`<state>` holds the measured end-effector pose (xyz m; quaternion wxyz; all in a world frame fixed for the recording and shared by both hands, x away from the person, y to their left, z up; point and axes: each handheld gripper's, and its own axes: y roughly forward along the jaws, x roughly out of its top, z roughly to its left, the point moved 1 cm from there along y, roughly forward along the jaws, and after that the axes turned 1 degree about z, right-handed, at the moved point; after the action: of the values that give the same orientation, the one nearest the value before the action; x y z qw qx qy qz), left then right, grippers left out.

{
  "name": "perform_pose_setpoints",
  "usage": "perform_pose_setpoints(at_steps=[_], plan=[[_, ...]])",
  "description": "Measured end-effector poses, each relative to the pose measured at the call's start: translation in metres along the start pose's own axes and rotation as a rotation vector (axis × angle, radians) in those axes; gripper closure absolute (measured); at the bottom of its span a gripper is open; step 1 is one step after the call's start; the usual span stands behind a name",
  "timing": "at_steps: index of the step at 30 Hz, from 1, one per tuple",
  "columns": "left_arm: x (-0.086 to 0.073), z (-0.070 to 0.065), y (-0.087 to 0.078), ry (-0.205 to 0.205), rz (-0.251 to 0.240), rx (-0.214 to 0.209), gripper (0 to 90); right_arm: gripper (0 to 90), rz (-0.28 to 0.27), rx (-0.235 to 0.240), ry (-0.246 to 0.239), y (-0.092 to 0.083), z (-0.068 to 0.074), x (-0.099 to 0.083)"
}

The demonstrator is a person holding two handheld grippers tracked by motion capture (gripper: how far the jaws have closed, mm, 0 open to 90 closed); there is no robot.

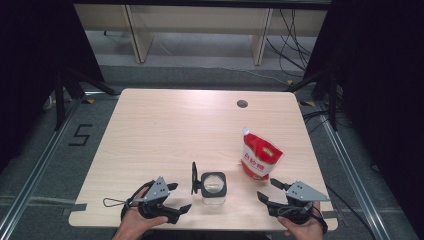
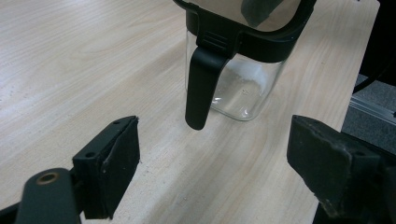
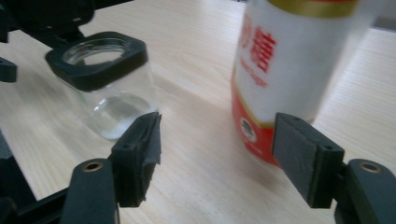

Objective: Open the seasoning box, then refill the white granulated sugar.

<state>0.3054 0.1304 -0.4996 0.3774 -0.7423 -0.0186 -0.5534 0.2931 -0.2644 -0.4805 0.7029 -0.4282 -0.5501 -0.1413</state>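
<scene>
A clear glass jar with a black rim stands near the table's front edge, its black lid flipped up on the left side. A red and white pouch stands upright to its right. My left gripper sits open just left of the jar, nothing between its jaws. The left gripper view has the jar and its hanging black latch ahead of the open left gripper. My right gripper is open in front of the pouch. From the right gripper, the pouch and jar stand close ahead.
The light wooden table has a round cable hole at the back right. Both hands rest at the front edge. Dark curtains flank the table, with floor rails and cables around it.
</scene>
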Motion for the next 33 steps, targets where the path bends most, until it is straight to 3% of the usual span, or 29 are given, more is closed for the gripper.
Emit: perform_pose_setpoints(at_steps=[1, 2, 3, 4, 5, 6, 7, 8, 10, 11, 12, 13, 15, 16, 17, 19, 21, 24, 25, 27, 29, 30, 33], plan=[[0.000, 0.001, 0.000, 0.010, 0.004, 0.010, 17.3, 31.3, 0.004, 0.005, 0.019, 0.000, -0.001, -0.001], [0.000, 0.001, 0.000, 0.010, 0.004, 0.010, 17.5, 31.0, 0.010, -0.005, 0.005, 0.001, -0.004, -0.003], [0.000, 0.002, 0.000, 0.030, 0.002, 0.000, 17.6, 30.6, 0.013, 0.000, 0.035, 0.001, -0.004, -0.004], [0.000, 0.001, 0.001, 0.010, -0.005, 0.003, 17.7, 29.5, 0.003, -0.010, -0.002, 0.002, -0.008, -0.005], [-0.001, 0.002, 0.000, 0.003, 0.006, 0.011, 17.7, 29.5, 0.003, -0.010, -0.002, 0.002, -0.008, -0.005], [-0.001, 0.002, 0.000, 0.003, 0.013, 0.023, 17.9, 26.4, -0.001, -0.012, 0.033, 0.002, -0.010, -0.006], [-0.001, 0.004, 0.001, 0.016, 0.006, 0.016, 17.9, 24.1, -0.011, -0.033, 0.020, 0.002, -0.012, -0.006], [-0.001, 0.004, 0.000, 0.018, 0.005, 0.019, 18.0, 22.6, -0.006, -0.035, 0.057, 0.002, -0.012, -0.006], [-0.001, 0.006, 0.000, 0.034, 0.010, 0.026, 18.4, 20.6, -0.014, -0.053, 0.040, 0.003, -0.016, -0.006], [-0.001, 0.006, -0.001, 0.035, 0.010, 0.026, 18.7, 19.2, -0.015, -0.043, 0.059, 0.003, -0.017, -0.007], [-0.001, 0.003, 0.000, -0.006, 0.000, 0.031, 18.8, 18.2, -0.024, -0.063, 0.059, 0.004, -0.019, -0.007], [-0.001, 0.005, -0.001, 0.022, 0.020, 0.033, 18.9, 18.1, -0.029, -0.078, 0.043, 0.004, -0.021, -0.007], [-0.001, 0.004, 0.000, 0.008, 0.005, 0.028, 19.1, 18.0, -0.026, -0.067, 0.036, 0.004, -0.023, -0.006], [-0.001, 0.004, 0.001, 0.022, 0.001, 0.024, 19.1, 17.8, -0.028, -0.073, 0.080, 0.006, -0.021, -0.007], [-0.001, 0.005, 0.001, 0.027, 0.003, 0.020, 19.2, 16.4, -0.024, -0.063, 0.041, 0.010, -0.024, -0.006], [-0.002, 0.004, 0.001, 0.017, -0.002, 0.024, 19.3, 16.4, -0.008, -0.072, 0.066, 0.011, -0.022, -0.007], [-0.002, 0.004, 0.001, 0.022, 0.000, 0.022, 19.5, 15.8, -0.003, -0.080, 0.014, 0.019, -0.027, -0.006], [-0.003, 0.003, -0.001, 0.024, 0.017, 0.033, 19.6, 15.9, 0.000, -0.068, 0.053, 0.023, -0.024, -0.005], [-0.002, 0.003, -0.001, 0.021, 0.015, 0.031, 19.7, 15.9, -0.012, -0.063, -0.005, 0.028, -0.027, -0.004], [-0.002, 0.002, 0.001, 0.021, 0.010, 0.026, 19.8, 15.9, -0.013, -0.066, -0.007, 0.031, -0.028, -0.002], [-0.002, 0.001, 0.001, 0.024, 0.016, 0.028, 19.8, 15.9, -0.008, -0.070, 0.039, 0.036, -0.027, -0.002], [-0.003, 0.001, 0.001, 0.019, 0.012, 0.026, 19.9, 16.1, -0.019, -0.075, 0.000, 0.039, -0.030, -0.001], [-0.003, 0.001, 0.000, 0.023, 0.016, 0.034, 19.9, 16.1, -0.037, -0.073, 0.014, 0.047, -0.031, 0.000]])
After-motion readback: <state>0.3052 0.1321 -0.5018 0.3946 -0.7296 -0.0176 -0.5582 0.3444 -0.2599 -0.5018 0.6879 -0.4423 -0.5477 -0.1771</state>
